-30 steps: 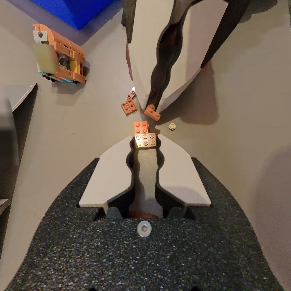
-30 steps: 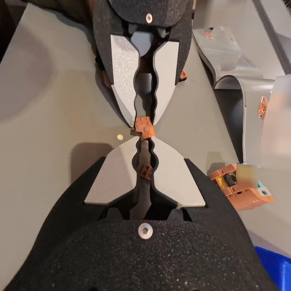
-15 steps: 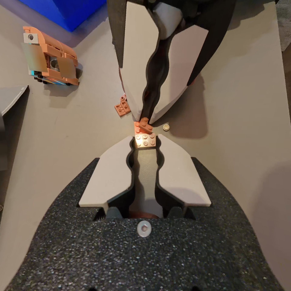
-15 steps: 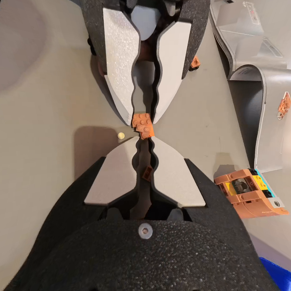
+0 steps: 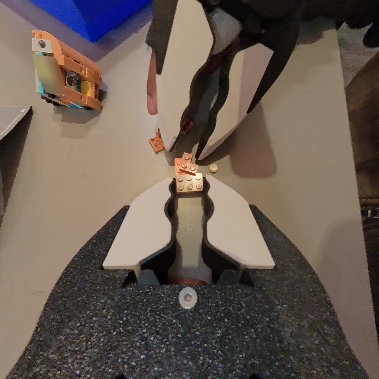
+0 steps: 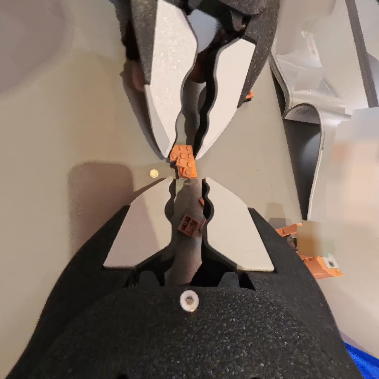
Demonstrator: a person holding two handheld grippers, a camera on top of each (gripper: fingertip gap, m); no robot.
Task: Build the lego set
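My left gripper [image 5: 189,178] is shut on an orange studded plate [image 5: 189,184], held by its sides just above the table. A small orange corner plate [image 5: 187,165] sits askew on the far end of that plate. My right gripper [image 5: 184,154] faces it from the far side, with its jaws apart and nothing between the tips. In the right wrist view, the right gripper [image 6: 188,178] is open just short of the stacked plates [image 6: 183,160]. The left gripper [image 6: 182,156] clamps them from behind. A dark brown piece [image 6: 188,225] lies on the table between the right fingers.
A part-built orange vehicle [image 5: 67,75] stands at the far left, near a blue box [image 5: 92,16]. A tan round stud [image 5: 213,168] and a loose orange plate [image 5: 156,144] lie close to the grippers. A booklet and clear bags [image 6: 307,102] lie beside the vehicle [image 6: 313,252]. The dark brown piece [image 6: 188,225] lies around 4 cm away from my right fingertips.
My right gripper has opened and let go of the small corner plate, which now rests on the plate in my left gripper. The left gripper has kept its hold.
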